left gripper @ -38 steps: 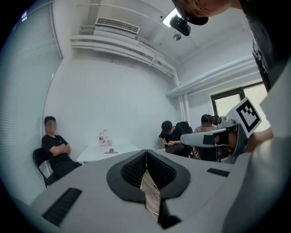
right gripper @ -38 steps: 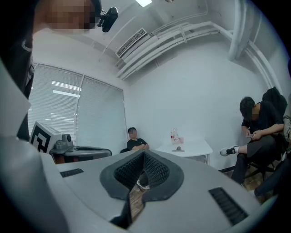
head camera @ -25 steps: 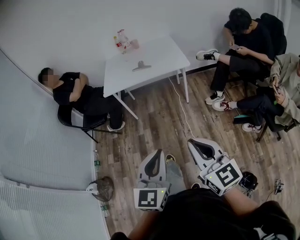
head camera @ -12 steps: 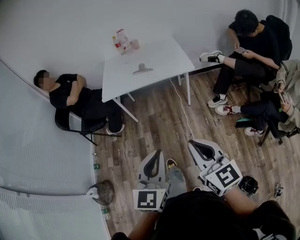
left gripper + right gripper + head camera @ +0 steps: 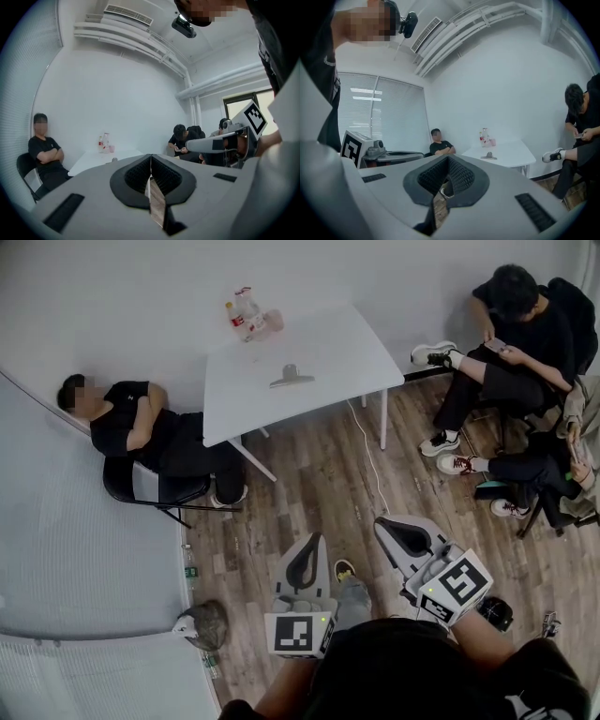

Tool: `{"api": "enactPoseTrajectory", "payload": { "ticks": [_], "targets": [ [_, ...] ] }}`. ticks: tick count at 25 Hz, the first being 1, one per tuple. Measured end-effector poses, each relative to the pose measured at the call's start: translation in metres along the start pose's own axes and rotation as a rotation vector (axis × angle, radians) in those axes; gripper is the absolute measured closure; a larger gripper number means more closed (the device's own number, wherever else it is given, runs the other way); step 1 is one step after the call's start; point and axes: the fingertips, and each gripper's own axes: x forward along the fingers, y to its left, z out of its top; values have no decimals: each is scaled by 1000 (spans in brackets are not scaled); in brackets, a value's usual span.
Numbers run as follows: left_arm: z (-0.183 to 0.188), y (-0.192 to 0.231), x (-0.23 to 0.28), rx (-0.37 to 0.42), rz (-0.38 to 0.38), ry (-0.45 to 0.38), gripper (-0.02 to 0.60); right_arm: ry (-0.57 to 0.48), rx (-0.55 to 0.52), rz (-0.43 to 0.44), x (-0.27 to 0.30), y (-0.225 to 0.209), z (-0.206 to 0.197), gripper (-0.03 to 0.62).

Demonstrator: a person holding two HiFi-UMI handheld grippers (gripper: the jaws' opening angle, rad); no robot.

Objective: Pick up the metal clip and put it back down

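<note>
My left gripper (image 5: 312, 540) and right gripper (image 5: 386, 523) hung side by side over the wood floor (image 5: 309, 474) at the near edge of the scene, both pointing level toward the far wall. They were well apart from the white table (image 5: 342, 338). In each gripper's own view the ribbed pads were pressed together at the tips with nothing caught between them, only floor showing through the slit lower down. The metal clip (image 5: 292, 377) lay flat on the table, near the middle and a little toward its near edge, touched by neither gripper. Its long axis ran left to right across the tabletop, the right end a touch farther away than the left, and its handle part stood out from the middle toward the far side. Some small bottles (image 5: 246, 315) stood at the table's far left corner. A person with folded arms (image 5: 131, 423) sat on a chair left of the table, and other seated people (image 5: 511, 343) were at the far right. A pale cable (image 5: 370, 460) trailed across the floor from under the table.
</note>
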Motion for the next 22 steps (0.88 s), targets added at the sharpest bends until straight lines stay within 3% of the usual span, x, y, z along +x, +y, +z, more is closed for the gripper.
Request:
{"api": "enactPoseTrajectory", "payload": {
  "ticks": [7,12,18,22],
  "targets": [
    [5,48,37,-4,-23,2,560,32,-12,-29,55,-18,10,576],
    [14,79,60,24,-54,-21,560,30,-23,-44,96,-30,19,576],
    [12,111,77,74,-100,10,560,24,-55,-28,147,-27,28,576],
    [12,139,86,23,-76,-10,560,26,-53,-23,175,-29,28,576]
  ]
}}
